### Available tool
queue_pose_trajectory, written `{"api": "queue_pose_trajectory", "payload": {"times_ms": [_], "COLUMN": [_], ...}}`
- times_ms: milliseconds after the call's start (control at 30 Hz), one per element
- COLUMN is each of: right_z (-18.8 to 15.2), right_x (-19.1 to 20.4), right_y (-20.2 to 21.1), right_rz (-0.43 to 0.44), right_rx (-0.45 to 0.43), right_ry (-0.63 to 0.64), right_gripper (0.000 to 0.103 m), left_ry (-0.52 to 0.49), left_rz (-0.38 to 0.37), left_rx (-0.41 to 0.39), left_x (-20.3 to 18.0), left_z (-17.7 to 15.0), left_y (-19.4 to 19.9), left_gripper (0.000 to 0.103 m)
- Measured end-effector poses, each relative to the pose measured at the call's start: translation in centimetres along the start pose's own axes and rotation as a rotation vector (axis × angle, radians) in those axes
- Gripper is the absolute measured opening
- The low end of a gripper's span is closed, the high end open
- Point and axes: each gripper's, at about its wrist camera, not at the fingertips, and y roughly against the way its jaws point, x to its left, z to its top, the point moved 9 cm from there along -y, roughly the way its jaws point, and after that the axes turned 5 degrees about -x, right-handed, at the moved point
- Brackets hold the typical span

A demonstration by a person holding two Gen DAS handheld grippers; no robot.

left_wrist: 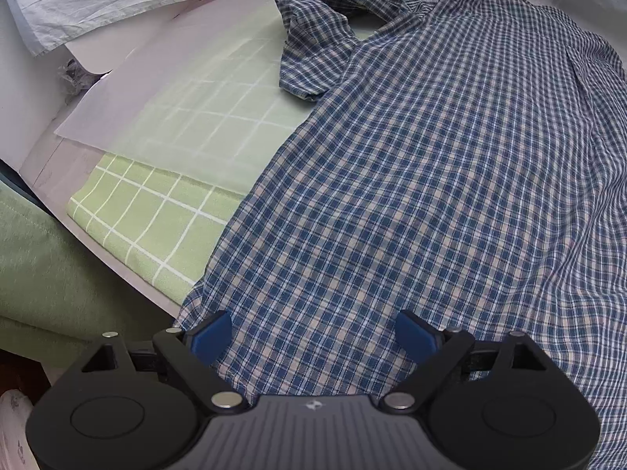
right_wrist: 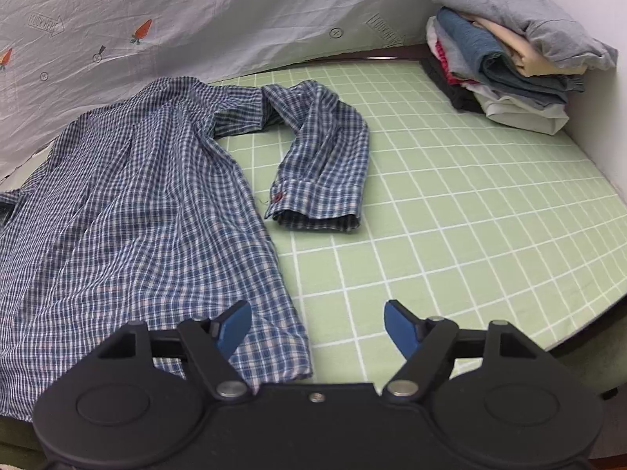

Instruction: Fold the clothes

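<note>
Shirt: a blue-and-white checked shirt (right_wrist: 129, 211) is seen spread flat on the worktop, its body filling the left part of the right wrist view and most of the left wrist view (left_wrist: 411, 180).
Right sleeve: one sleeve (right_wrist: 321, 156) is bent back on itself beside the body, its buttoned cuff (right_wrist: 313, 211) laid on the green cloth, apart from the hem.
Left sleeve: in the left wrist view the other sleeve (left_wrist: 313, 39) is seen crumpled at the far side of the shirt, partly on the green cloth.
Worktop: it is covered by a light green cloth with a white grid (right_wrist: 470, 203); in the left wrist view a translucent white sheet (left_wrist: 168, 90) is laid over part of the cloth.
Left tongs: the left tongs (left_wrist: 313, 335) are held spread wide, just above the near hem of the shirt; nothing is pinched between the blue fingertips (left_wrist: 211, 335).
Right tongs: the right tongs (right_wrist: 317, 329) are held spread wide at the near right corner of the hem; the left blue fingertip (right_wrist: 233, 327) is seen over the fabric, the other over bare green cloth; no fabric is gripped.
Folded pile: a stack of folded garments (right_wrist: 509, 62) is set in the far right corner, well apart from the shirt.
Backdrop: a pale grey sheet with small carrot prints (right_wrist: 196, 19) is hung behind the worktop.
</note>
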Motion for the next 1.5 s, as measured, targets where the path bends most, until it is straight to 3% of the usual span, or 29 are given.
{"api": "queue_pose_trajectory", "payload": {"times_ms": [133,200,467,667,833,1167,1367,1500], "right_z": [-1.0,-1.7,-3.1,-1.0,0.9,4.8,6.7,7.9], "right_x": [0.9,1.1,0.8,-1.5,-4.8,-7.9,-6.2,-4.7], "right_y": [-3.1,-4.3,-4.8,-4.2,-5.1,-9.0,-11.8,-13.4], "right_rz": [0.011,0.005,0.051,0.046,0.022,0.115,0.160,0.167], "right_rx": [0.052,0.080,0.138,0.057,0.021,0.013,0.027,0.045], "right_ry": [0.067,0.102,0.142,0.124,0.056,-0.142,-0.063,0.056], "right_gripper": [0.047,0.043,0.042,0.047,0.048,0.055,0.056,0.045], "left_ry": [-0.021,-0.032,-0.082,-0.141,-0.172,-0.219,-0.234,-0.267], "left_rz": [-0.015,-0.029,-0.102,-0.156,-0.187,-0.213,-0.222,-0.207], "left_rx": [-0.042,-0.071,-0.098,-0.087,-0.071,-0.069,-0.061,-0.045], "left_x": [-1.1,-1.8,-6.6,-11.9,-16.2,-21.7,-24.0,-25.4], "left_z": [0.6,1.2,2.1,1.9,2.1,3.9,5.3,5.9], "left_y": [1.5,2.4,3.6,3.0,2.4,1.9,0.9,0.4], "left_gripper": [0.090,0.090,0.090,0.090,0.090,0.090,0.090,0.090]}}
